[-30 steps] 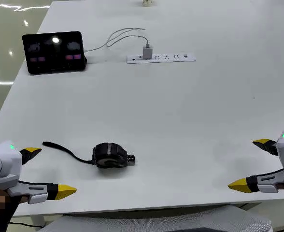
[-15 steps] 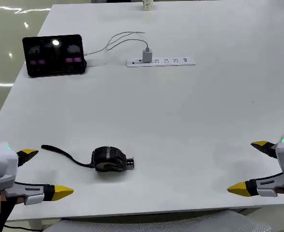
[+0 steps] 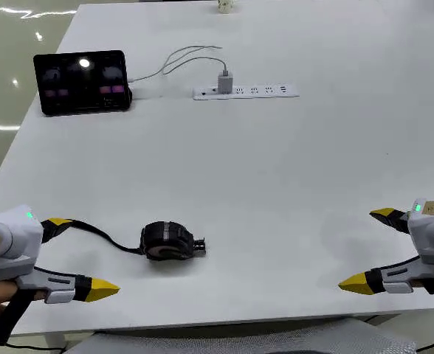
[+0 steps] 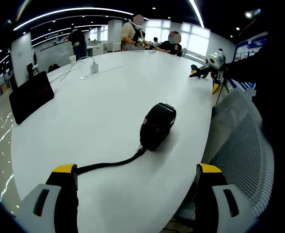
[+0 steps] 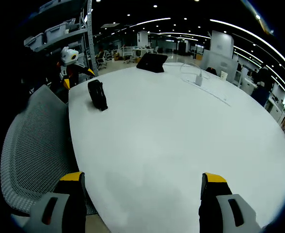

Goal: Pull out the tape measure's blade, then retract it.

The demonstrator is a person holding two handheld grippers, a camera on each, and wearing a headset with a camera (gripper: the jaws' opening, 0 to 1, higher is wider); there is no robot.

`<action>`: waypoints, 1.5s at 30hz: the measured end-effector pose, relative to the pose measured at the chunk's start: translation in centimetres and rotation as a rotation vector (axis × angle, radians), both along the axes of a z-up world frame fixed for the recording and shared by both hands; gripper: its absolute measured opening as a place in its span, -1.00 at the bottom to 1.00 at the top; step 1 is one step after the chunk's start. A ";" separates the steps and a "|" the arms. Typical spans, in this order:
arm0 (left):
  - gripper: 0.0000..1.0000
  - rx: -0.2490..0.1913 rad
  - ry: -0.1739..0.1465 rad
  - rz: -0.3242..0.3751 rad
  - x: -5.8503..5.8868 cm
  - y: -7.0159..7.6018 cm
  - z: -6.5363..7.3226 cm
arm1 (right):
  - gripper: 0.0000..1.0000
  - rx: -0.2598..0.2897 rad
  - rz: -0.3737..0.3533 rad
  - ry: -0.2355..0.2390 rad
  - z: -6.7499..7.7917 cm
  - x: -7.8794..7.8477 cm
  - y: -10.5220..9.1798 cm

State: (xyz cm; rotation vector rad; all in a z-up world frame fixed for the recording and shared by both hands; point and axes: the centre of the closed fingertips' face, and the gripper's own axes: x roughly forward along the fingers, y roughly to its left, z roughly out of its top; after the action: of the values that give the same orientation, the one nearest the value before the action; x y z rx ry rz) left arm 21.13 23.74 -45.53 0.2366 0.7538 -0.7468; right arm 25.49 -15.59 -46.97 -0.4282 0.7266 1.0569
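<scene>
While my left gripper [image 3: 79, 255] gapes empty near the black strap [image 3: 99, 234] of the round black tape measure [image 3: 165, 241], my right gripper [image 3: 368, 249], well apart, likewise stands wide open, holding nothing.

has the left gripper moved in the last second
Yes. The left gripper has edged right, toward the tape measure: its far jaw tip now overlaps the end of the strap, which lay clear of it before.

Head view high above table [image 3: 276, 184], gripper views low, facing inward, sharing tape measure [image 4: 157, 125]
</scene>
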 end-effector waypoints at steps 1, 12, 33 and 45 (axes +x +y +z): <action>0.98 0.002 0.004 -0.012 0.1 -0.2 0.1 | 0.98 0.003 0.006 0.002 0.0 0.1 0.3; 0.98 0.039 0.003 -0.109 1.6 -1.8 0.4 | 0.98 0.013 0.057 0.004 0.0 0.5 2.8; 0.98 0.168 -0.019 -0.345 4.1 -5.9 -0.3 | 0.98 0.018 0.201 -0.027 0.2 2.0 8.8; 0.76 0.230 -0.017 -0.464 4.3 -8.1 -1.6 | 0.98 0.078 0.316 -0.023 -0.4 1.7 14.2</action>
State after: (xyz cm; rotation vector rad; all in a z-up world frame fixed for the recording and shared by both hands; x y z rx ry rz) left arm 25.48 15.66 -47.17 0.6403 0.7783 -1.0944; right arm 27.17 -1.36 -47.32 -0.4977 0.6071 1.3701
